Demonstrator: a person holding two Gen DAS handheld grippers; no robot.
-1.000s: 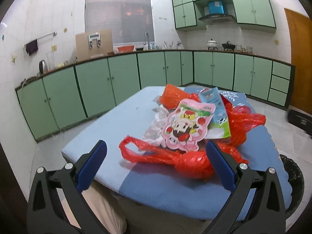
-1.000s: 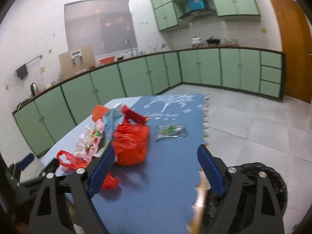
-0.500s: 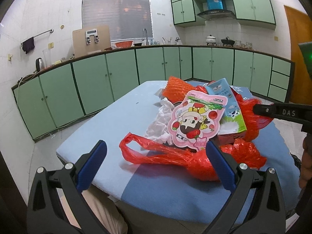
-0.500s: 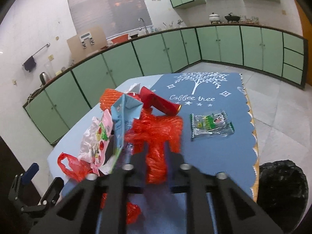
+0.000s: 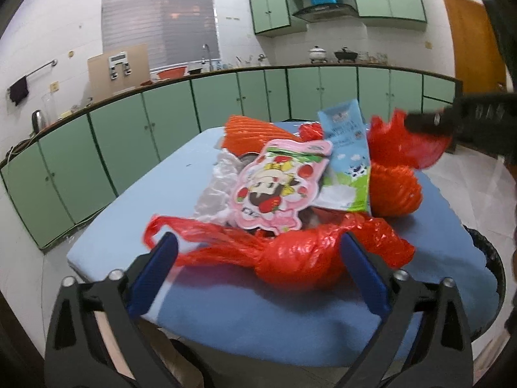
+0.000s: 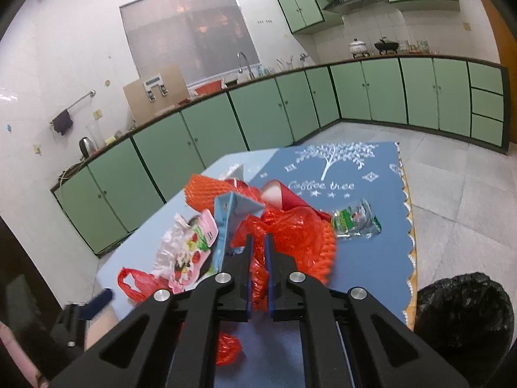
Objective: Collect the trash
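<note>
Right wrist view shows the bench (image 6: 371,271) with the red bag (image 6: 290,242) of trash on it. Right claw (image 6: 257,252) is clamped on the bag. Left claw (image 5: 258,252) is wide apart; grab the near handle gently.
</note>
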